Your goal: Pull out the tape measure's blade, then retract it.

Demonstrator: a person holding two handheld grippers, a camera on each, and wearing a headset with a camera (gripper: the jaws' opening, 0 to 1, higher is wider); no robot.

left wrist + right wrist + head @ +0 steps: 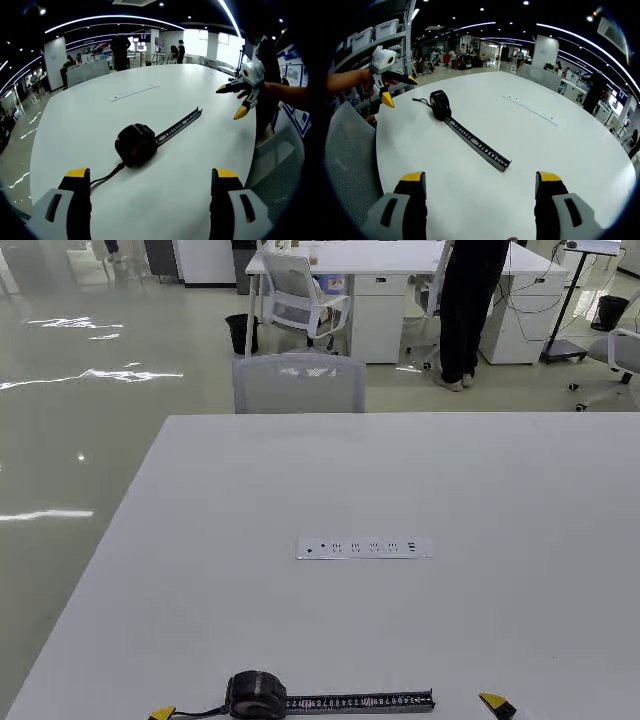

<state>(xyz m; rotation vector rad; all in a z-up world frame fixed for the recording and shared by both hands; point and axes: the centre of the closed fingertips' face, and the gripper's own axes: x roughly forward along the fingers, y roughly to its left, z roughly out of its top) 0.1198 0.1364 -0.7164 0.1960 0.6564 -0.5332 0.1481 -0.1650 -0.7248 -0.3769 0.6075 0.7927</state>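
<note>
Blade (360,702) is out! It lies flat on the table (400,470), stretched from the case (256,695) and running roughly parallel to the socket strip (364,548). The whole tape measure sits on the near side of that strip, well apart from it, close to the person's edge.

Left gripper (150,175): jaws wide apart, gripping nothing. It hangs nearer the person than the strip, facing the case, with the case's strap (105,176) trailing toward it. Right gripper (480,176): jaws also apart and empty, looking at the blade's hooked end from the near side of the strip. Neither one touches the tape.

So where does that leave the task? The pull-out half looks done, judging from the length of blade lying exposed. The retract half is not done, because the blade is not back in the case. It lies there with nothing holding it, so a lock is probably on. What is left, by my reading, is to steady the case, release the blade and let it run home.
</note>
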